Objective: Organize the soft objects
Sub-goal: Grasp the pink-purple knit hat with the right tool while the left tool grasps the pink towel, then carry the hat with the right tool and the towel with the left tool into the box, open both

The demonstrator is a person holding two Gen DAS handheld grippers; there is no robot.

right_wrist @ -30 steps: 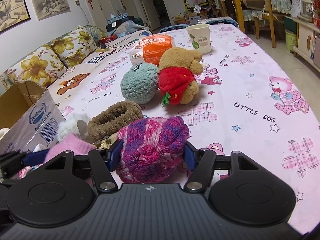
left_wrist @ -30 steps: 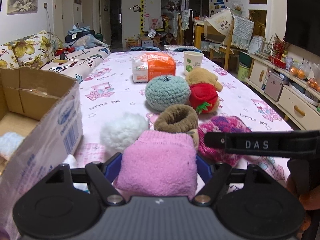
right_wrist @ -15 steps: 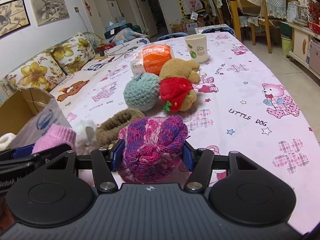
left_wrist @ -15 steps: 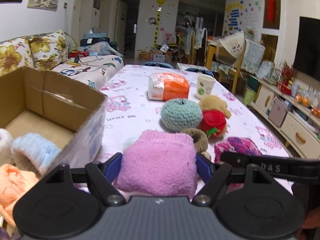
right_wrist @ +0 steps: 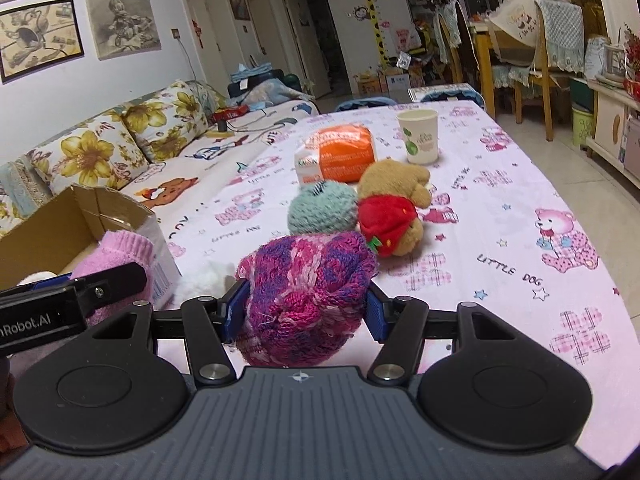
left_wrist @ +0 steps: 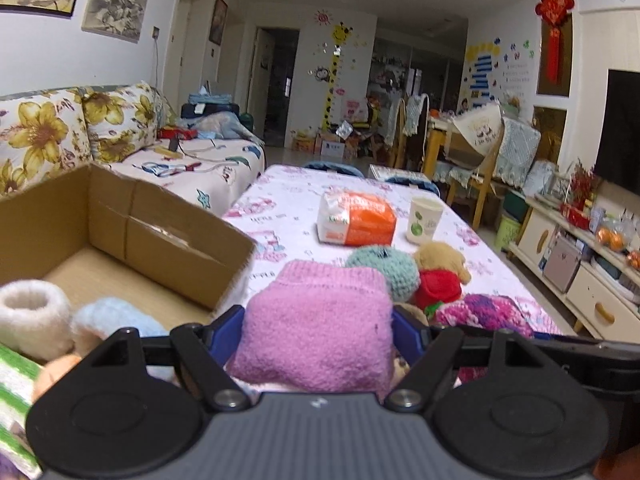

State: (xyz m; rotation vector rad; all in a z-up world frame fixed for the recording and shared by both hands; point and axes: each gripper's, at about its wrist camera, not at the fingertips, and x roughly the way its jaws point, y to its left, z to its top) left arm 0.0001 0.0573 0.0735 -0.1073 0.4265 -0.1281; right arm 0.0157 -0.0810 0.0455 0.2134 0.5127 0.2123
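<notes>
My left gripper (left_wrist: pixel 318 330) is shut on a folded pink fleece sock (left_wrist: pixel 316 320) and holds it above the table beside the open cardboard box (left_wrist: pixel 132 236). Inside the box lie a cream sock (left_wrist: pixel 32 316), a light blue one (left_wrist: pixel 116 316) and other soft pieces. My right gripper (right_wrist: pixel 306 312) is shut on a magenta-and-purple knitted ball (right_wrist: pixel 308 292), lifted off the tablecloth. Further back rest a teal knitted ball (right_wrist: pixel 322 208) and a brown plush bear with a red strawberry top (right_wrist: pixel 394 208). A white fluffy ball (right_wrist: pixel 204 280) lies near the box.
An orange-and-white tissue pack (right_wrist: pixel 340 154) and a paper cup (right_wrist: pixel 420 136) stand further back on the pink printed tablecloth (right_wrist: pixel 500 208). A flowered sofa (left_wrist: pixel 80 132) runs along the left; a low cabinet (left_wrist: pixel 580 276) and chairs stand to the right.
The left gripper has risen and swung left with the pink sock, bringing the inside of the box into view. The right gripper has lifted the magenta ball slightly off the table.
</notes>
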